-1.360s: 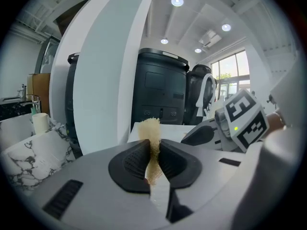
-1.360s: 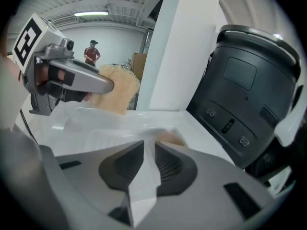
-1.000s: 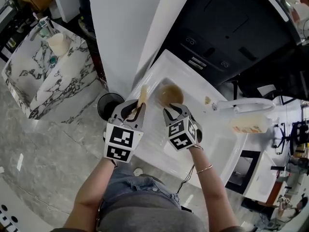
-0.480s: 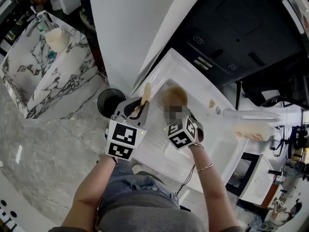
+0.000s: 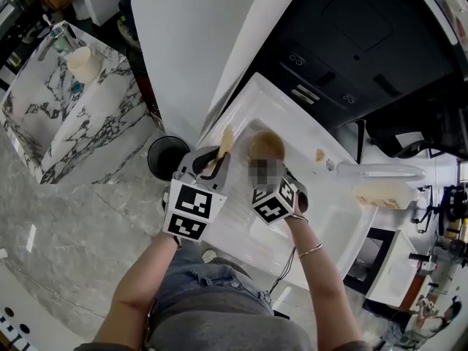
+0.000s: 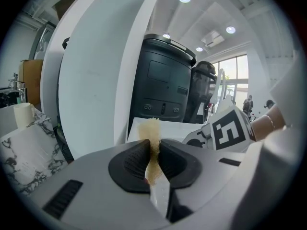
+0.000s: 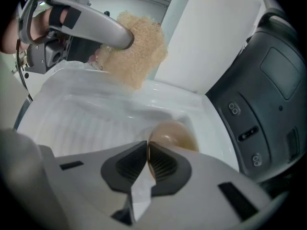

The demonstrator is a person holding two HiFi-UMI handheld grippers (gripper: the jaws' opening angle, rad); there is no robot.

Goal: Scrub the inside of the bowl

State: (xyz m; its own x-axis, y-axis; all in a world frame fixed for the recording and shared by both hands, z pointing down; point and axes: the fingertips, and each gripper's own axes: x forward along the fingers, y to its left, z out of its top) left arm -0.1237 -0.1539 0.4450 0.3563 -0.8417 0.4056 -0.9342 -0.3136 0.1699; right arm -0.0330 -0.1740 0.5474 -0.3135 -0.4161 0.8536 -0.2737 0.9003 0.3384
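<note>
Looking down from the head view, found the left gripper [image 5: 210, 161] pinched on a tan scrub pad [image 5: 227, 140], held up beside the bowl [image 5: 267, 145] and not yet inside it; found the bowl low in the white sink [image 5: 241, 229], with the right gripper [image 5: 269, 168] at its near rim; noted a black bin [image 5: 162, 158] on the floor just left of the sink; turning to the left gripper view, saw the left gripper [image 6: 153, 150] with jaws almost together, only the scrub pad [image 6: 151, 133] squeezed between them and its top poking out beyond the tips; saw the right gripper's marker cube [image 6: 229, 128] close by on the right; turning to the right gripper view, saw the right gripper [image 7: 147, 158] nearly closed on the thin rim of the brown bowl [image 7: 172, 134], near the far corner of the sink [image 7: 86, 123]; saw the scrub pad [image 7: 136, 47] hanging above the sink, apart from the bowl; judged the thin-rim hold the weak spot, apt to let the bowl twist or slide free under hard scrubbing; judged the soft scrub pad likely to fold or slip from so narrow a pinch if pushed sideways; judged the two grippers close enough to knock together on the way in
</note>
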